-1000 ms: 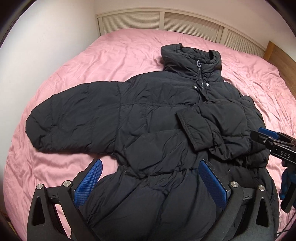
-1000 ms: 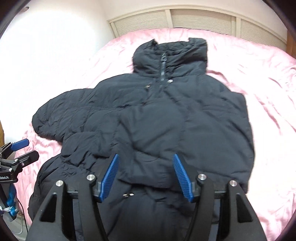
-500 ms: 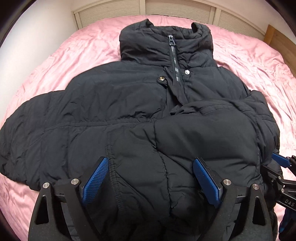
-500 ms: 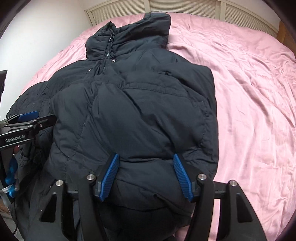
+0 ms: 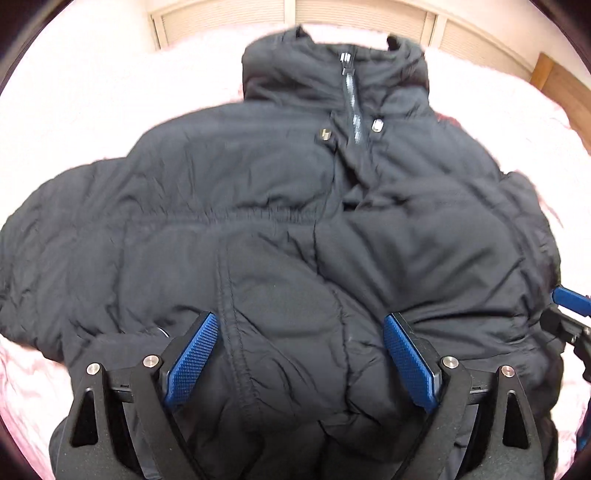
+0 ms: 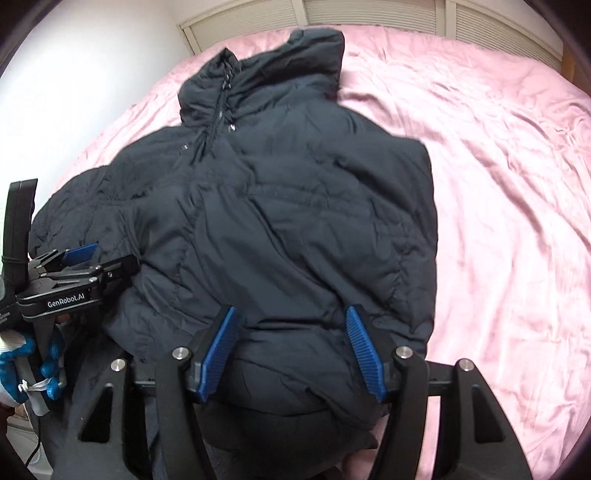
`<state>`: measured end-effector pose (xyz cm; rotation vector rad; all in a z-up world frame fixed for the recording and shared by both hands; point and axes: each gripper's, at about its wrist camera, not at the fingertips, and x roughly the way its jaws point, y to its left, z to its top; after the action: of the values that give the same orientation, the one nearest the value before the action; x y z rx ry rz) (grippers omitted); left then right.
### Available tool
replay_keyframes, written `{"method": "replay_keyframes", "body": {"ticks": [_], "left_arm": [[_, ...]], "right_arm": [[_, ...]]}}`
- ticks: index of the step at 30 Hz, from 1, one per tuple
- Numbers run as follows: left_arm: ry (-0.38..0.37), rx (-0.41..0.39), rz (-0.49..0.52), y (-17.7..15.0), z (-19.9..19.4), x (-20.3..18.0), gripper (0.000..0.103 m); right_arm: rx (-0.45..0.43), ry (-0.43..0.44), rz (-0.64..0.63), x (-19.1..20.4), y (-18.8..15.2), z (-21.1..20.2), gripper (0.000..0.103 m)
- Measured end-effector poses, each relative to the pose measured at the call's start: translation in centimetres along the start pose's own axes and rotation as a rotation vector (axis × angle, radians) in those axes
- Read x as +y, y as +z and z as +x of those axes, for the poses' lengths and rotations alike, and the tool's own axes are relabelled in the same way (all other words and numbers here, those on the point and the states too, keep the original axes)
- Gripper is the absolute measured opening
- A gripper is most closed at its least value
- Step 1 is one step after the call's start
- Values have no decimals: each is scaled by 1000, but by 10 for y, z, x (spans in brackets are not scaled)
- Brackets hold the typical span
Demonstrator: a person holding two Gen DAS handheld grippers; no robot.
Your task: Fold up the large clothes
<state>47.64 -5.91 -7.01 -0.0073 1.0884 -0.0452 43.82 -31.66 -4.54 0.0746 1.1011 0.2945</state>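
A large black puffer jacket (image 5: 280, 221) lies front up on the pink bed, collar and zip at the far end. Its right sleeve is folded across the chest; its left sleeve still sticks out to the left. The jacket also fills the right wrist view (image 6: 295, 221). My left gripper (image 5: 299, 354) is open, low over the jacket's lower hem, fabric bulging between the pads. My right gripper (image 6: 291, 347) is open over the hem at the jacket's right side. The left gripper shows from the side in the right wrist view (image 6: 81, 269).
The pink bedsheet (image 6: 498, 184) spreads wide to the right of the jacket. A slatted headboard (image 5: 362, 14) runs along the far end. A white wall (image 6: 74, 74) stands on the left. A wooden piece (image 5: 565, 88) is at the far right.
Both grippers have moved in closer and lower over the jacket's hem. The jacket now fills more of each view. Both stay open.
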Motion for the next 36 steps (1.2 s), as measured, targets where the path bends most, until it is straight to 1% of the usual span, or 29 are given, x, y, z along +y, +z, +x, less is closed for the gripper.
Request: {"method": "replay_keyframes", "body": {"ticks": [2,4,6,8,10,11,12,13,14,17,20,22,23,28,33,36], "left_arm": [[-19,-27,-7,10,-8,-1,90],[-36,-45,-7,21,-9,-6,90],[-45,-43,0,29,-2,-15,90],[-34,-30,18,35,10,-24,90],[-26,-5,35,36,27,-29,91],[-19,6,42,37,35,-31,93],[-7,12,49,34,42,-31,95],[3,20,54,31,50,-30,100],[6,30,55,28,56,-28,102],[5,52,55,29,67,-28,102],[10,72,72,33,69,-30,102],[-11,85,81,42,65,-29,102],[-15,79,80,45,58,-26,102],[-21,15,85,42,16,-8,102],[-29,-36,39,26,-27,32,102],[-24,-56,-3,11,-48,63,102]], "right_arm": [[-42,-18,-14,-3,15,-11,61],[-65,-43,-14,-8,34,-9,61],[-68,-79,-7,-14,48,1,61],[-48,-95,7,-19,56,18,61],[-12,-96,27,-25,57,39,61],[11,-100,33,-26,55,50,61],[26,-106,35,-27,52,59,61],[36,-113,35,-28,47,66,61],[45,-117,42,-29,43,72,62],[62,-111,75,-35,41,82,63],[78,-129,68,-33,41,77,63],[78,-142,64,-30,42,65,63],[72,-145,62,-28,41,57,63],[10,-158,53,-14,27,16,63],[-27,-175,92,-5,10,-18,63],[-51,-180,116,-1,8,-36,63]]}}
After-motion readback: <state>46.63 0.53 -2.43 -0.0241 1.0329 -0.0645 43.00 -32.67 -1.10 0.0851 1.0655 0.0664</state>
